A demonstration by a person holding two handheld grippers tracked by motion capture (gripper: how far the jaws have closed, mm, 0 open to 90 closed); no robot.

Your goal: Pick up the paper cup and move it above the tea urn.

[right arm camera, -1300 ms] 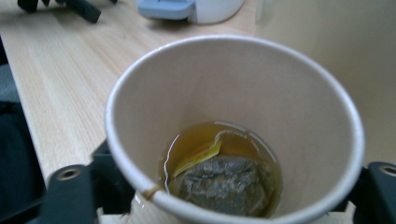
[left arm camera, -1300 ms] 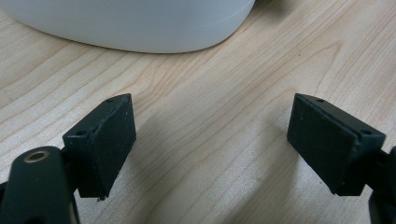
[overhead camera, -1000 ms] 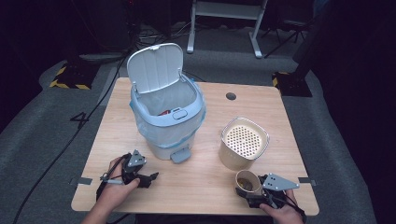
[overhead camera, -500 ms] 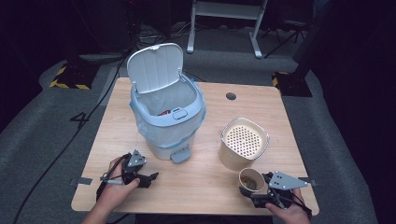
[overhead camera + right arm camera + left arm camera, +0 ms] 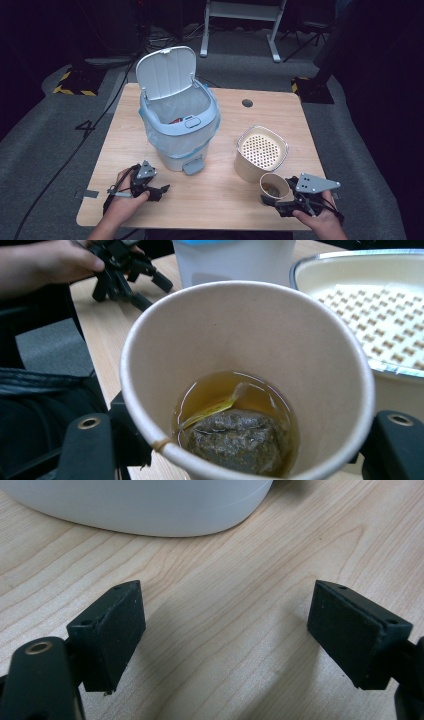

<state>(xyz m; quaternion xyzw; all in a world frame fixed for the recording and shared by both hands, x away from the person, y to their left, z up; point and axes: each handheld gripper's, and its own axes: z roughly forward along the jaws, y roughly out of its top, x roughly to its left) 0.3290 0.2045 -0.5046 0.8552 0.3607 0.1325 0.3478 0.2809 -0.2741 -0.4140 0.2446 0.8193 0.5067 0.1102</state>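
One paper cup [image 5: 274,186] with tea bag [image 5: 234,439], lower right, clamped in right tool [image 5: 272,202], jaws just closing; left tool [image 5: 159,191] open, empty. Lifting step; next, likely strainer [image 5: 262,150], kept level.

The right gripper [image 5: 272,202], at the lower right of the high view, rose off the light wooden table [image 5: 225,200] with the tan paper cup [image 5: 274,186] clamped between its jaws. The jaws had just closed a little further on the cup. In that view the cup drew slightly closer to the camera.
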